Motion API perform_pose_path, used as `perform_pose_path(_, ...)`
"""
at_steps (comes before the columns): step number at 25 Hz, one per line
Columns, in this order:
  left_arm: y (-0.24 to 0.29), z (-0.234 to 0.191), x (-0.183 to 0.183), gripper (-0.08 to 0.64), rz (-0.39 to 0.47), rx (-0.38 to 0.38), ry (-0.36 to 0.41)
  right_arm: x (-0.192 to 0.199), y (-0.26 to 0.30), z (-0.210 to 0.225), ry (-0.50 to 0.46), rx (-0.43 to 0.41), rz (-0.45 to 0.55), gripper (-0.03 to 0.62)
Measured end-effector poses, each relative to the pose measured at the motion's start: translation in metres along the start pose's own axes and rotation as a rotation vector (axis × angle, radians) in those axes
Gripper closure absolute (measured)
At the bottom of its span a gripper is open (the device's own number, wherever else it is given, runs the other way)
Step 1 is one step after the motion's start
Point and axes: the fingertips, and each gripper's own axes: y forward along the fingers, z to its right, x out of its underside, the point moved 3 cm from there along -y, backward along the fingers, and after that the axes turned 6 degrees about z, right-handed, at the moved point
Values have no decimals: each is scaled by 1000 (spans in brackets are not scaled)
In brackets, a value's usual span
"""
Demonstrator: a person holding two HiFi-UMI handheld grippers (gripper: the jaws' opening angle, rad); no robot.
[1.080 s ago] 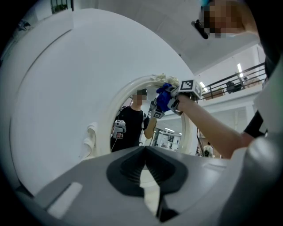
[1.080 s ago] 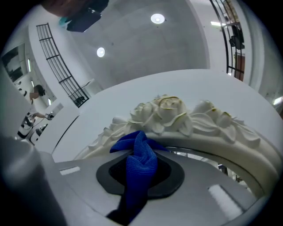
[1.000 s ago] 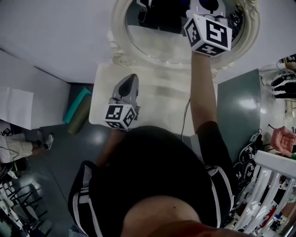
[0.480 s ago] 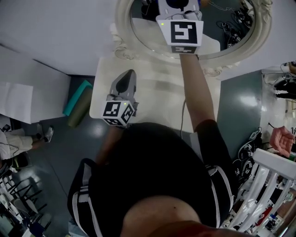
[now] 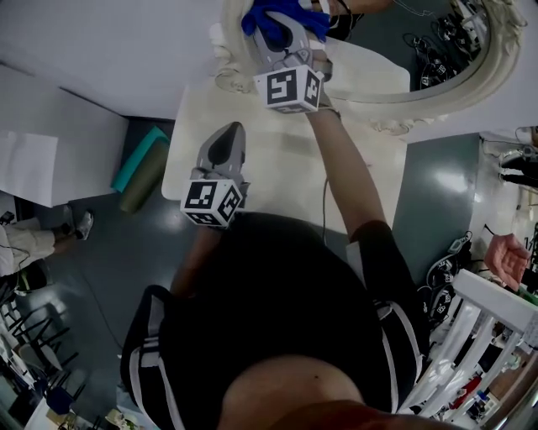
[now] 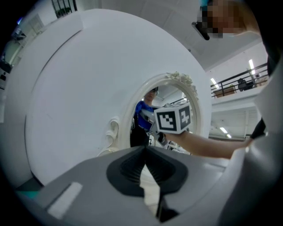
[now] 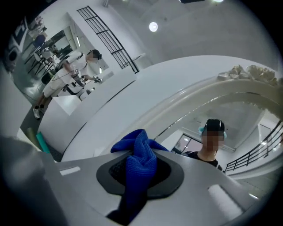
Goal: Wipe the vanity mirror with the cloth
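Blue cloth [image 7: 140,159]: soft, light, limp, likely to bunch. It is pinched mid-fold in the closed right gripper [image 7: 140,181], at the far-left edge of the oval vanity mirror [image 5: 395,59]. Glass presumably fragile and slick. Left gripper [image 6: 145,170]: jaws together, empty, over the cream table [image 5: 286,176]. Grey floor [image 5: 437,193]; white wall [image 5: 101,50].

The bench [image 5: 269,168] top is bare from its left edge to its right edge, open to a pass. The mirror [image 5: 395,42] and its ornate frame [image 5: 395,126] wall off the back edge. The right gripper [image 5: 277,27], clamped on the cloth [image 5: 261,13], fills the mirror's left side, and its arm [image 5: 345,176] crosses the bench. The left gripper [image 5: 231,134] hangs above the front left corner.
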Motion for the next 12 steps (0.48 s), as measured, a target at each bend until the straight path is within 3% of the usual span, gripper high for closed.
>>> perform_pose_path(8, -8, -3, 13, 552, -41, -25, -1, 104, -31, -88, 0, -170, -130, 549)
perform_pose_path(12, -10, -3, 22, 552, -65, -39, 0, 157, -56, -115, 91, -225, -183, 552)
